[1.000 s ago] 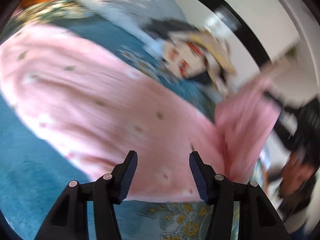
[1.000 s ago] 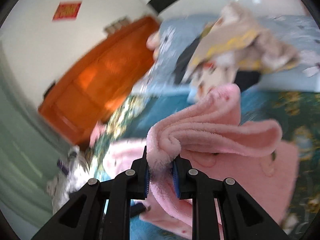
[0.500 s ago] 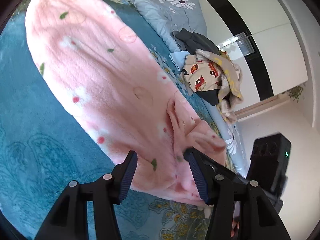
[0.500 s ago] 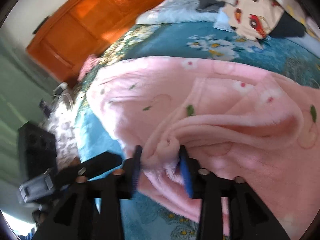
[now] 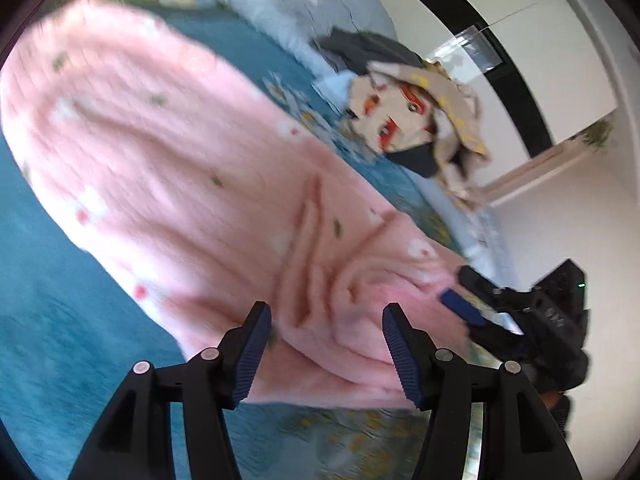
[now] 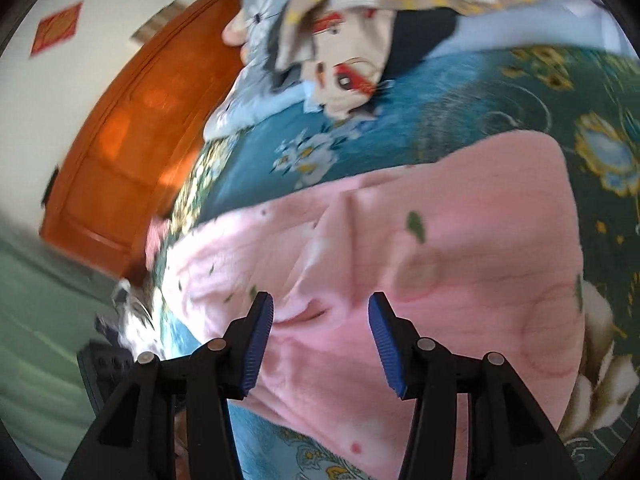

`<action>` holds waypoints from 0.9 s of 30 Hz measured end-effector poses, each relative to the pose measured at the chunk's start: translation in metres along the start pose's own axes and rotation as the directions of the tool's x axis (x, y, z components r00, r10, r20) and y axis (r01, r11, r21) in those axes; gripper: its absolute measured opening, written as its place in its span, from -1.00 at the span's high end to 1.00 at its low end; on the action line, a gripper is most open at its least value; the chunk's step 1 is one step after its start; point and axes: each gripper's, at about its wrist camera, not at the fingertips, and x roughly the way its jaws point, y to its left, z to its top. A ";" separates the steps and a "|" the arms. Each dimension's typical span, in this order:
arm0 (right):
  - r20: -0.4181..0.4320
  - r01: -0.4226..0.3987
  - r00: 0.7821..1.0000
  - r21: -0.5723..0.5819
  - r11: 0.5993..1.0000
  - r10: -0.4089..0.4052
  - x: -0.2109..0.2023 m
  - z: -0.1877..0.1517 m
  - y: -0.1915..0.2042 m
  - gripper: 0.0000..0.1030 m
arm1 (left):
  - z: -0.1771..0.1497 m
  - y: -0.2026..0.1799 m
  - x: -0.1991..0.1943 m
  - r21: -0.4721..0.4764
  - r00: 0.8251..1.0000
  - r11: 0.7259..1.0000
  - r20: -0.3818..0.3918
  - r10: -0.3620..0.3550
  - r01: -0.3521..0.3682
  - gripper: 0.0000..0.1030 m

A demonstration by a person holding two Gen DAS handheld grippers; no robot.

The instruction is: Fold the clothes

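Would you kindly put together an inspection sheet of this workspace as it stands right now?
Surface: teal floral bedspread, mostly covered by the garment.
Job's things: pink fleece garment lies spread on the bedspread, with creases bunched at its near end.
Clutter: heap of unfolded clothes with a cartoon-face print at the far side, resting against a pale blue floral quilt.
Grippers: left gripper open over the garment's near edge, holding nothing; right gripper open over the creases, holding nothing.
Cables: nothing seen.
Surroundings: orange wooden headboard, white wall with a red paper square, and a white cabinet with a black stripe. Both views are motion-blurred.
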 end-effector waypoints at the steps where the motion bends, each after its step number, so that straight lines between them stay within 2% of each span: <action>1: -0.003 -0.013 1.000 0.013 1.000 0.013 0.002 0.003 -0.001 0.01 | 0.001 -0.005 -0.003 0.030 1.000 1.000 0.008 0.010 -0.010 -0.21; 5: -0.037 -0.071 0.997 0.060 0.996 0.074 0.016 0.009 -0.006 0.01 | 0.001 -0.028 -0.005 0.170 1.000 0.985 0.007 0.029 -0.030 -0.21; 7: -0.047 -0.097 0.994 0.070 0.993 0.100 0.022 0.010 -0.007 0.02 | -0.001 -0.033 0.000 0.200 0.999 0.979 -0.010 0.031 -0.028 -0.20; 9: -0.053 -0.089 0.994 0.063 0.994 0.092 0.025 0.008 -0.005 0.28 | -0.003 -0.033 0.007 0.196 0.999 0.980 -0.031 0.036 -0.029 -0.17; 14: -0.065 -0.064 0.996 0.069 0.996 0.068 0.027 0.007 -0.011 0.67 | -0.003 -0.032 0.010 0.189 0.997 0.979 -0.004 0.073 -0.071 -0.01; 18: -0.066 -0.062 0.996 0.064 0.996 0.066 0.024 0.007 -0.013 0.76 | -0.003 -0.044 0.008 0.262 0.995 0.960 0.026 0.095 -0.098 0.01; 19: -0.067 -0.064 0.995 0.060 0.996 0.068 0.023 0.008 -0.012 0.77 | -0.003 -0.046 0.010 0.274 0.995 0.957 0.018 0.094 -0.095 0.06; 21: -0.066 -0.071 0.995 0.056 0.996 0.074 0.023 0.009 -0.009 0.78 | -0.004 -0.049 0.016 0.286 0.995 0.954 -0.002 0.095 -0.091 0.32; 23: -0.063 -0.080 0.995 0.045 0.996 0.082 0.020 0.011 -0.004 0.78 | -0.005 -0.048 0.021 0.282 0.995 0.955 -0.021 0.101 -0.091 0.74; 27: -0.066 -0.090 0.994 0.003 0.996 0.090 0.017 0.020 0.010 0.79 | -0.006 -0.035 0.020 0.201 0.997 0.978 -0.030 0.067 -0.060 0.86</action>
